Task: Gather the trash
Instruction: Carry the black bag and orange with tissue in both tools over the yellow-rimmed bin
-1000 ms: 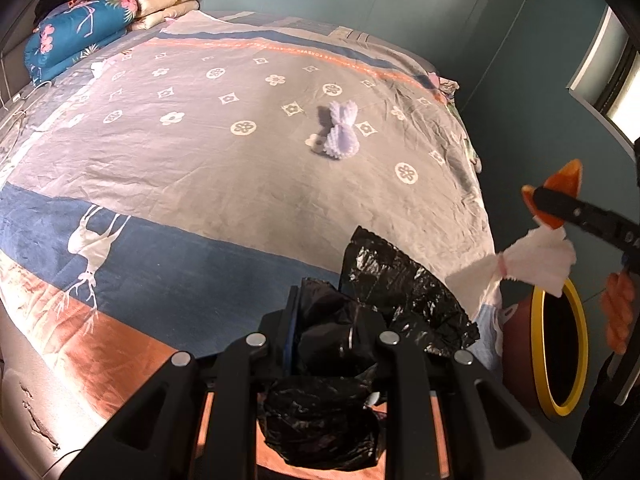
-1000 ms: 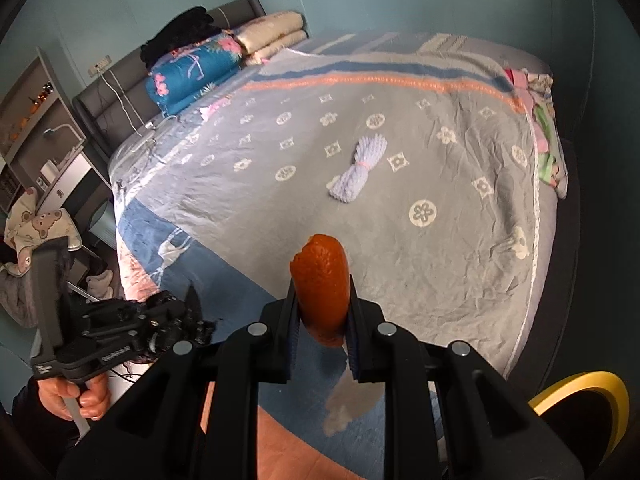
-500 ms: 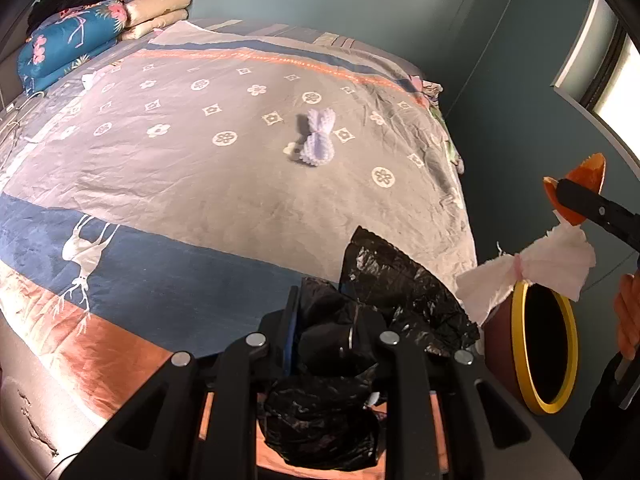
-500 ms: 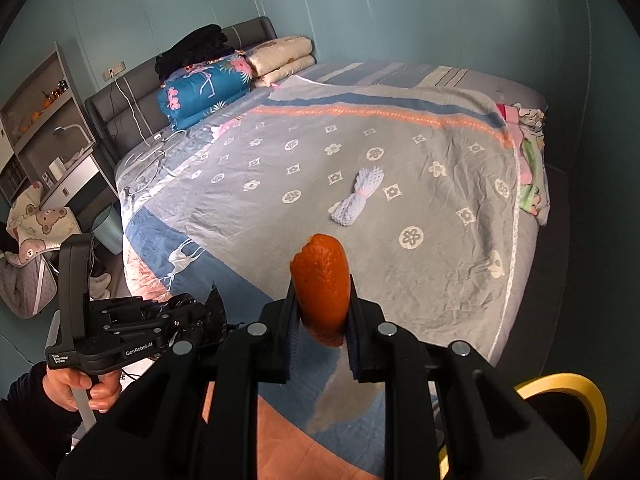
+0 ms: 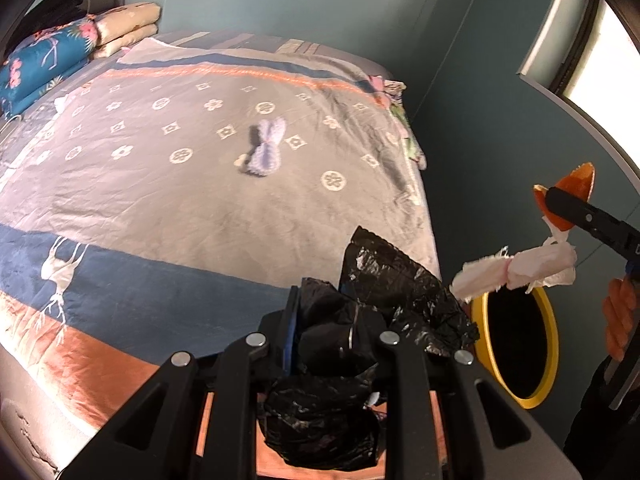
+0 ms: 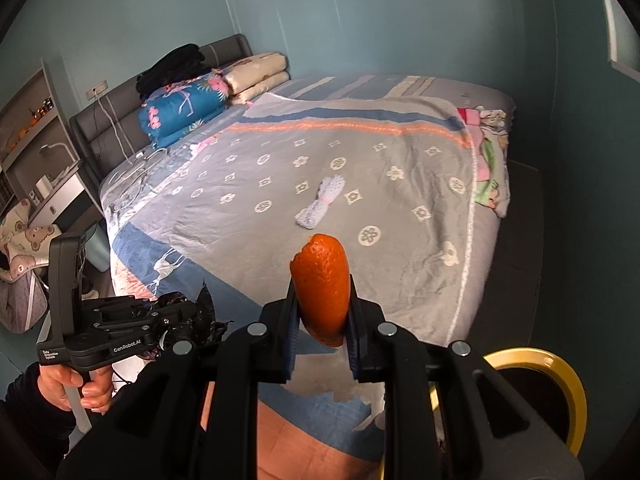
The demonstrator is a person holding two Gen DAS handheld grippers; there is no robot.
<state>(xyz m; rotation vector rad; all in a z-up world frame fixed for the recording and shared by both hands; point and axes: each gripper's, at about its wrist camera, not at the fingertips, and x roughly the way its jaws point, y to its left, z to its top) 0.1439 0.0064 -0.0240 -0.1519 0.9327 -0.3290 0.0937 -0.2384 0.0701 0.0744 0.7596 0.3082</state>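
- Left gripper (image 5: 338,340) is clamped narrow on a crumpled black plastic bag (image 5: 384,280), which bunches between its fingers, rises beyond the tips and hangs in a lump below them.
- Right gripper (image 6: 322,320) pinches a piece of orange peel (image 6: 322,280) between its blue pads; the peel stands upright and sticks out past the fingertips.
- From the left wrist view, a twisted white tissue (image 5: 516,268) hangs beneath the right gripper, just under the peel; whether the pads grip the tissue too or it only clings to the peel, I cannot tell.
- Below the right gripper and to its right sits a dark bin with a yellow rim (image 6: 560,376), beside the foot corner of the bed.
- Well ahead of both grippers, a small lavender bundle (image 6: 322,202), tied at the middle, lies on the grey patterned bedspread (image 5: 160,200), apart from everything else.
- Far ahead of the grippers, folded blankets (image 6: 184,112) are stacked at the headboard.
- A person's hand (image 6: 76,388) grips the left gripper's handle, low at the left of the right wrist view.
- Both grippers are held over the near end of the bed, well apart from each other.
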